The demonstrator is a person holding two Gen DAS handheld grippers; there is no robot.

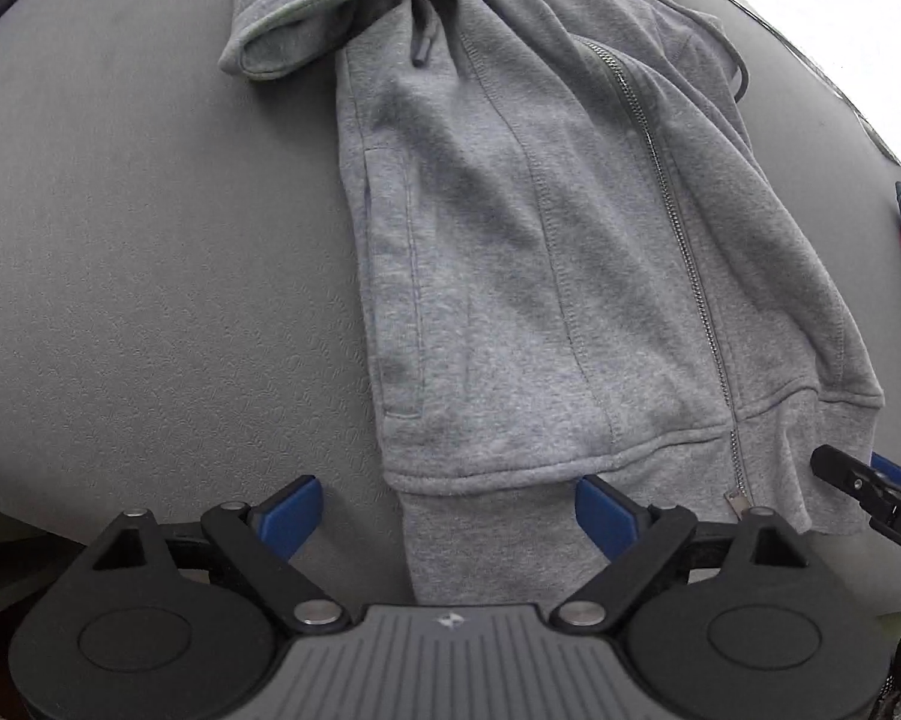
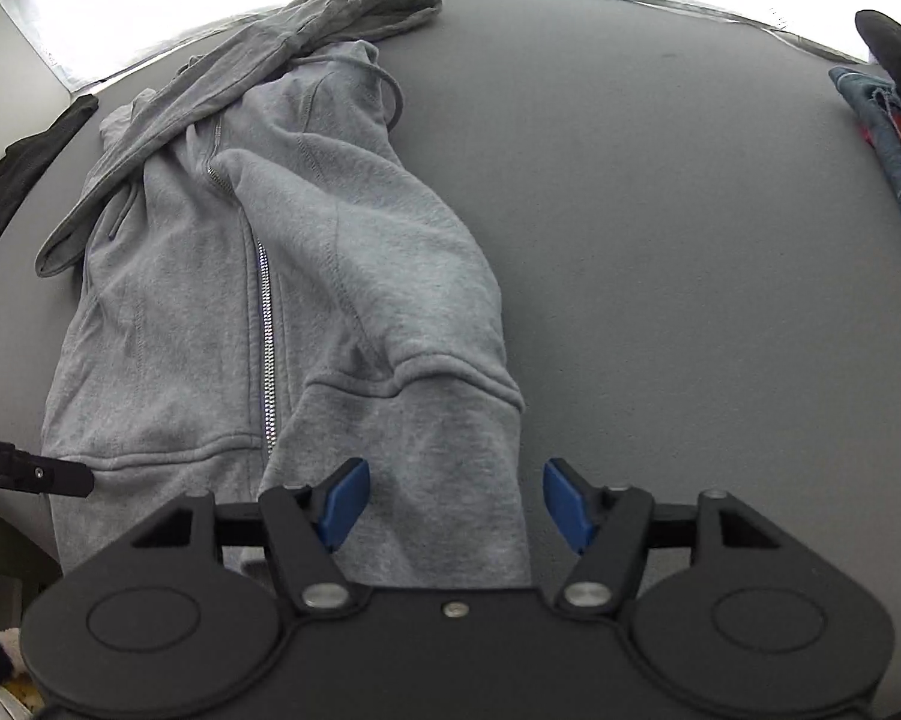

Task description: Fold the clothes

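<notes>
A grey zip-up hoodie [image 1: 546, 252] lies flat on the grey counter [image 1: 150, 252], its zipper [image 1: 678, 228] closed and running lengthwise away from both cameras, with the hood [image 1: 330, 6] bunched at the far end and a drawstring [image 1: 423, 30] trailing over the chest. In the left wrist view the left gripper [image 1: 448, 513] sits at the near hem of the hoodie with its blue fingers [image 1: 291, 513] spread wide; the ribbed hem band lies between them, nearer the right-hand finger, which sits over the fabric edge, while the left-hand finger is over bare counter just beside the garment. Nothing is pinched between them. In the right wrist view the right gripper [image 2: 455, 504] is also at the near hem, on the other side of the zipper, its blue fingers [image 2: 345, 501] likewise wide apart; a folded-in sleeve cuff [image 2: 450, 456] runs down between them, with the left-hand finger over the cloth and the right-hand finger over the counter just past the cuff's edge. The tip of the other gripper shows at the edge of each view, close to the hem. A folded pair of jeans [image 2: 882, 138] lies well apart at the counter's right edge, and a dark garment [image 2: 24, 168] rests at the far left.
</notes>
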